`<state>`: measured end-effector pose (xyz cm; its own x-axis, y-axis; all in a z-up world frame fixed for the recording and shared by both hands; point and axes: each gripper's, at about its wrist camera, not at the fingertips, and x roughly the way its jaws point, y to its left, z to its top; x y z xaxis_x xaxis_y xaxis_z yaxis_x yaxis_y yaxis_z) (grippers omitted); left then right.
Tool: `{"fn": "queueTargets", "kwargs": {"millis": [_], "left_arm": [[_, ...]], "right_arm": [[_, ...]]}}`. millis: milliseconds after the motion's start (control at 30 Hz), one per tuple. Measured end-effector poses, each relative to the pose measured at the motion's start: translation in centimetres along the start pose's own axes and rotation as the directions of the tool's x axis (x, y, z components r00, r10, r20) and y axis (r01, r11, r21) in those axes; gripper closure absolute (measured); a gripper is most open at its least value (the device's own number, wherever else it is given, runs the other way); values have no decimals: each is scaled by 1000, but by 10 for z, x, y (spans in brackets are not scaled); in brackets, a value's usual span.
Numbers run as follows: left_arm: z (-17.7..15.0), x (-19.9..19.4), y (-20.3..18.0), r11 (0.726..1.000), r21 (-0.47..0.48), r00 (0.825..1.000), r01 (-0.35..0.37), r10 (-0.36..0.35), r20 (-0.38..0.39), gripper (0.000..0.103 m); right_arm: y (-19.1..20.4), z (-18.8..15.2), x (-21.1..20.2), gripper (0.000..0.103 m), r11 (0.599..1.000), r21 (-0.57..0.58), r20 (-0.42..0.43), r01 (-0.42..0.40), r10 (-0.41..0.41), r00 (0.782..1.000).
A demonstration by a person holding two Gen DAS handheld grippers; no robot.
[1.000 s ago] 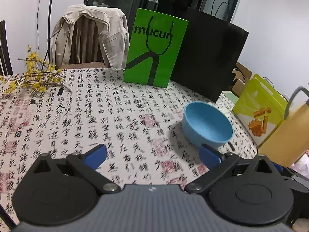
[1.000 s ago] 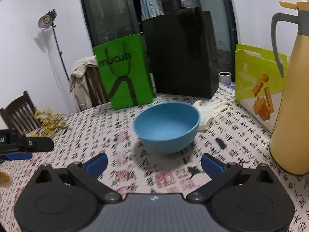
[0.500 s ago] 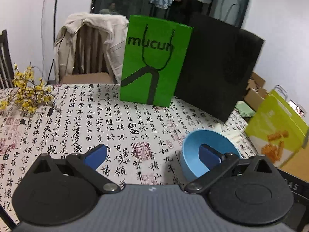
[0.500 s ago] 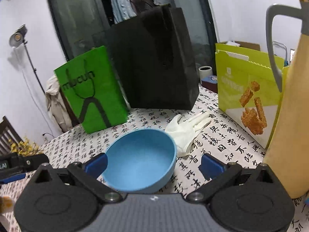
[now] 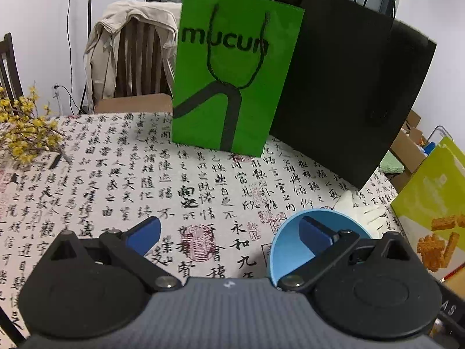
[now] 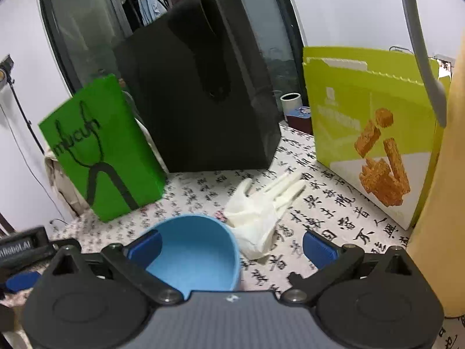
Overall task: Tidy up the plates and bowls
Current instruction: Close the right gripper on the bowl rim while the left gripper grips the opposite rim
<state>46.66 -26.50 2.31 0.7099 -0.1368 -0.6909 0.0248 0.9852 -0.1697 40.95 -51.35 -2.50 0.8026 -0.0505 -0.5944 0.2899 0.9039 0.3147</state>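
Blue bowl [image 6: 191, 250] sits on the patterned tablecloth [image 5: 122, 174] beside a white glove [image 6: 258, 212]. Right claw [image 6: 231, 245] spread wide, left pad over the bowl's rim, gripping nothing. Left claw [image 5: 229, 231] likewise wide, empty, right pad over the bowl.

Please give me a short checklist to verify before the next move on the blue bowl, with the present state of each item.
1. Left gripper open: ok, blue pads wide apart.
2. Right gripper open: ok, pads wide apart.
3. Blue bowl between a gripper's fingers: cannot tell; each view shows only one pad over its rim.
4. Bowl contents: ok, the visible inside shows nothing in it.
5. White glove away from the bowl: not ok, it lies right beside the rim.
6. Yellow jug away from the right gripper: cannot tell, it stands close on that side.
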Motion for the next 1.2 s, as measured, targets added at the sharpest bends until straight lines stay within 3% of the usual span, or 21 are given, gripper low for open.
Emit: {"fn": "queueTargets", "kwargs": {"millis": [667, 900, 1100, 1200], "left_arm": [[-30, 56, -30, 997, 43, 996, -58, 60, -60, 0], [-40, 62, -31, 994, 72, 995, -86, 90, -43, 0], [-46, 61, -37, 992, 100, 996, -80, 84, -35, 14], [-50, 61, -42, 988, 131, 996, -84, 88, -25, 33]], "right_arm": [[-24, -17, 36, 0, 999, 36, -106, 27, -23, 994], [-15, -24, 47, 12, 1000, 1, -143, 26, -26, 989], [-8, -30, 56, 30, 999, -20, -167, 26, -29, 985], [-7, -31, 57, 41, 1000, -13, -175, 6, -8, 985]]}}
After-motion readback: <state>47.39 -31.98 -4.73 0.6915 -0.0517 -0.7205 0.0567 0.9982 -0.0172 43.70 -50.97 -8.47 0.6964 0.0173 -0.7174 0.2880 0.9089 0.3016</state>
